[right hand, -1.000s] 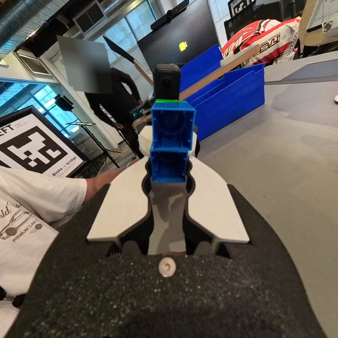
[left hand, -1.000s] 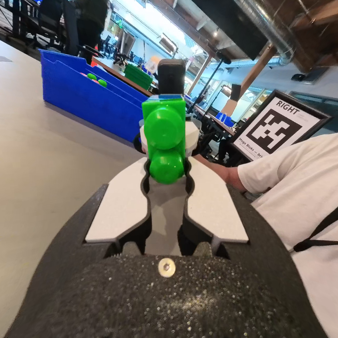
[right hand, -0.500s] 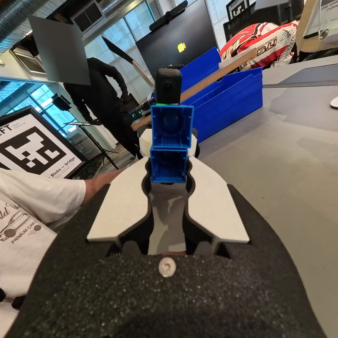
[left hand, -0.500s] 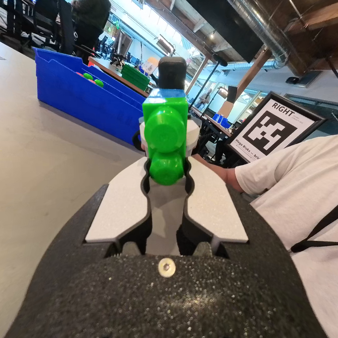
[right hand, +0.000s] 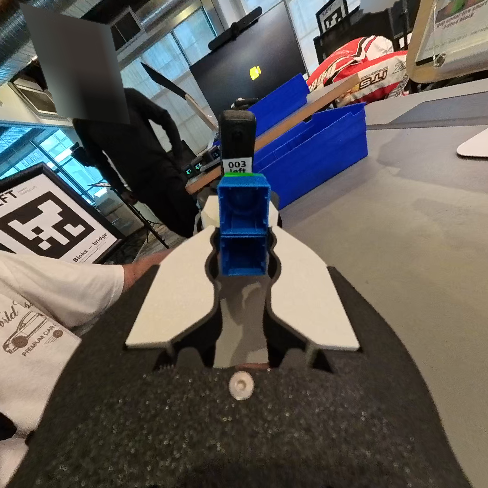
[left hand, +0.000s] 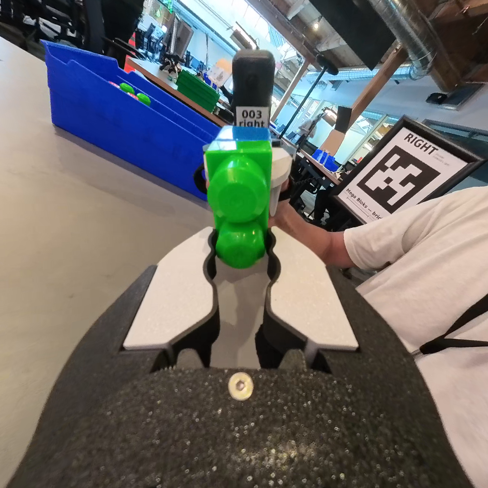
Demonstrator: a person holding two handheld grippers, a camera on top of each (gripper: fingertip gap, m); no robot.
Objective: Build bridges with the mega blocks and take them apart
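We work over a wide grey table (left hand: 66,211) that runs ahead of both our tools, away to the left of the one in our left hand. A long blue bin (left hand: 118,124) sits on it beyond and to the left of the left gripper (left hand: 239,247), with green studs of a few loose blocks (left hand: 134,93) showing over its rim. From the other side the same kind of bin (right hand: 317,158) lies ahead and to the right of the right gripper (right hand: 242,253). A framed marker sign (left hand: 401,177) stands off the table edge to the right of our left tool, and our white sleeve (left hand: 422,237) fills that side.

Held up off the table between the two tools, which face each other, is one small stack. The left gripper is closed down to a narrow gap and pinches the green block (left hand: 239,195) at its near stud, studs pointing back at us. The right gripper is closed about as far and clamps the blue block (right hand: 243,227) by its near end, hollow underside toward us. The two blocks are pressed together: a strip of blue (left hand: 250,133) shows behind the green in the left view, and a sliver of green (right hand: 239,174) behind the blue in the right view.

We judge that no bridge stands anywhere in view; we have only this two-block piece in hand. Whether we are pressing it together or about to pull it apart, we cannot tell. Most of the building and dismantling looks to lie ahead.
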